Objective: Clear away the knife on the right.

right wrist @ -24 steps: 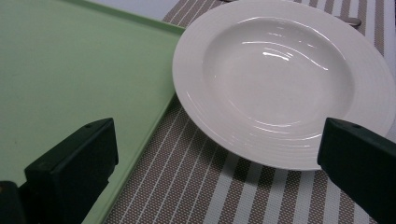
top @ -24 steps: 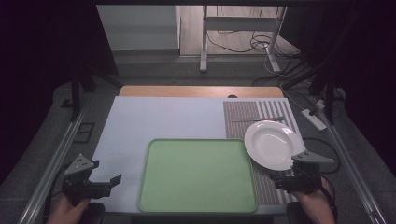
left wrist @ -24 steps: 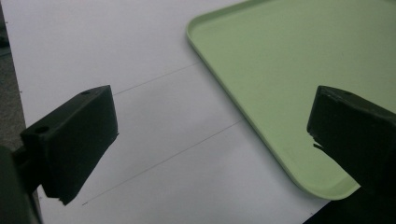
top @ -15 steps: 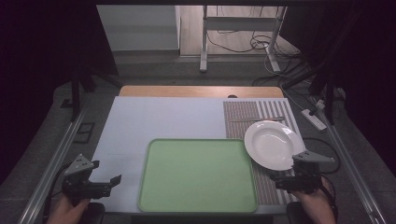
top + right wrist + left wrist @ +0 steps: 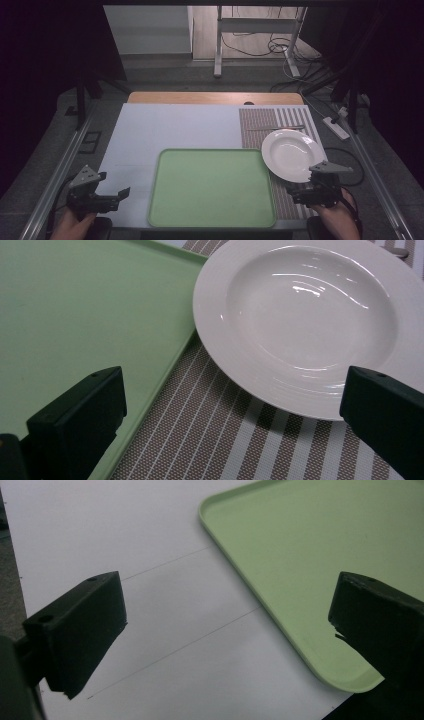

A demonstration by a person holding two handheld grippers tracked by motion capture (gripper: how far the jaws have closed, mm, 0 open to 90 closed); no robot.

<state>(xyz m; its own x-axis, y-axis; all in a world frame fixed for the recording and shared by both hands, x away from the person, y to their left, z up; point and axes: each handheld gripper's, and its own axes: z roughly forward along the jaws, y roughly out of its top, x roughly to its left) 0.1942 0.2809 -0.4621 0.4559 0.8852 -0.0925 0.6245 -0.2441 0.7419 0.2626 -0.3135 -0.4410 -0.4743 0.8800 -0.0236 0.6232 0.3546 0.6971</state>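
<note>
The right gripper (image 5: 300, 190) hovers just short of the white plate (image 5: 292, 155), jaws spread wide with nothing between them. The plate rests on the striped placemat (image 5: 260, 125), its left rim just beside, possibly over, the green tray's (image 5: 210, 187) right edge. The plate is probably ceramic: rigid, fairly heavy, glazed and slippery, breakable if dropped. Grip the near rim, one jaw above and one below. The right hand (image 5: 337, 220) holds its gripper roughly level, pointing forward-left. The left gripper (image 5: 112, 197), also wide open and empty, hovers over the white table surface (image 5: 175, 125) beside the tray's near-left corner.
</note>
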